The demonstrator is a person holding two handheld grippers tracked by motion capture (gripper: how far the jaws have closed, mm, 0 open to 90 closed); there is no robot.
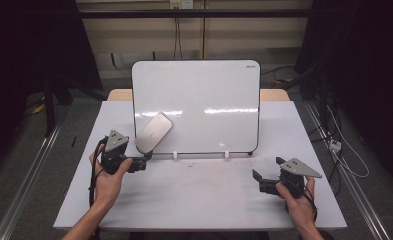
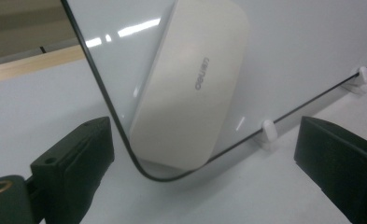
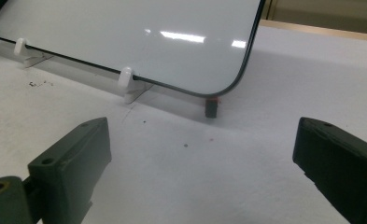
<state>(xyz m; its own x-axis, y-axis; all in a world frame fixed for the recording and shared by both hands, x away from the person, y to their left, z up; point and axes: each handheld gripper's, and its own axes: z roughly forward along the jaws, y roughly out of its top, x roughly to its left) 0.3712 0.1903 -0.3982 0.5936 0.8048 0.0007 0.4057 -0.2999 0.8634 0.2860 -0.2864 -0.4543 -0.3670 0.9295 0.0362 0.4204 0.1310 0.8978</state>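
Bearing "deli", eraser (image 2: 190, 88) against whiteboard (image 2: 312, 46).

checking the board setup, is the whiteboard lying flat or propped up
Propped up. The whiteboard leans back with its bottom edge in small white clips on the table; the eraser clings to its face.

- The whiteboard (image 1: 204, 100) stands propped on the worktop (image 1: 199, 195), towards its far side, leaning back.
- The eraser (image 1: 154, 132) sits on the board's face at its lower left corner, tilted.
- My left hand-held gripper (image 1: 143, 164) lies just before that corner, apart from the eraser.
- My right hand-held gripper (image 1: 264, 175) rests near the worktop's right edge, before the board's lower right corner.
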